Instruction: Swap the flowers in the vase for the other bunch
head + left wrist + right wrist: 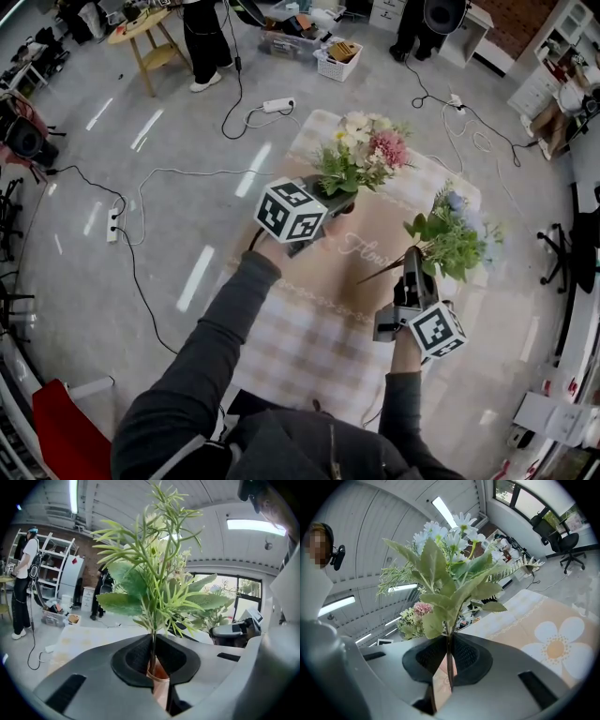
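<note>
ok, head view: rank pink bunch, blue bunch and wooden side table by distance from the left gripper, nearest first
1. pink bunch, held by the left gripper.
2. blue bunch, to its right.
3. wooden side table, far upper left.

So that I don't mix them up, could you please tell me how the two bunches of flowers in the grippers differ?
The pink bunch in the left gripper has a pink bloom among cream ones; the blue bunch in the right gripper has pale blue and white blooms. The pink bunch is held farther from the person, the blue bunch nearer. Both are leafy and clamped by their stems in shut jaws.
</note>
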Motion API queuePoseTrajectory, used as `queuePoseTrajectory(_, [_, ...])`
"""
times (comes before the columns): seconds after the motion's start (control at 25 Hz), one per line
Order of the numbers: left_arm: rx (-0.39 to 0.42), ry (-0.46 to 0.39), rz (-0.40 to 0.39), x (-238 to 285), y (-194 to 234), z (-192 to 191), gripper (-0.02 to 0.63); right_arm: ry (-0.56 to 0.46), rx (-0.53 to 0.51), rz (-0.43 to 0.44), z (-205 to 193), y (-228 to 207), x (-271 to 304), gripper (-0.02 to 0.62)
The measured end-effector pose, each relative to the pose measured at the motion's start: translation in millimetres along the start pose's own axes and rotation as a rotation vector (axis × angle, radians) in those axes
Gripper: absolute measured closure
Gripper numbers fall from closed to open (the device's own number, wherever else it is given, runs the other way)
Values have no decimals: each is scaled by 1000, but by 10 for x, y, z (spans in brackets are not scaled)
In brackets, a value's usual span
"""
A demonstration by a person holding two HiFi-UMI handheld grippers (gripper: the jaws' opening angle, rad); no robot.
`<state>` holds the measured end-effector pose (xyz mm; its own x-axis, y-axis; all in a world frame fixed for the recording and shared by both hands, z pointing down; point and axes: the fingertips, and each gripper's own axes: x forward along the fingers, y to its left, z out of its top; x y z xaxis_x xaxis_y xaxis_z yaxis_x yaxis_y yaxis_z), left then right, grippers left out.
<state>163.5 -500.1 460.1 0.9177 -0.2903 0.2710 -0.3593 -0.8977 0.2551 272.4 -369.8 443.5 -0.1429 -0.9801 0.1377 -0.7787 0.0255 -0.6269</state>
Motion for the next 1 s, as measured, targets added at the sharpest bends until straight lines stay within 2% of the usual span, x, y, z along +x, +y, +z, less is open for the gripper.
queuePoseTrajectory(0.56, [30,-49,51,-146,-59,224,580,-37,22,36,53,64,-95,565])
queuePoseTrajectory(0.8, [27,-131,97,-292,-155,541,580,-64,35,62,129,161,-232,565])
queuePoseTrajectory(1.0, [63,-183,132,-436,-263,813,580,-88,18,86,218,264,-334,565])
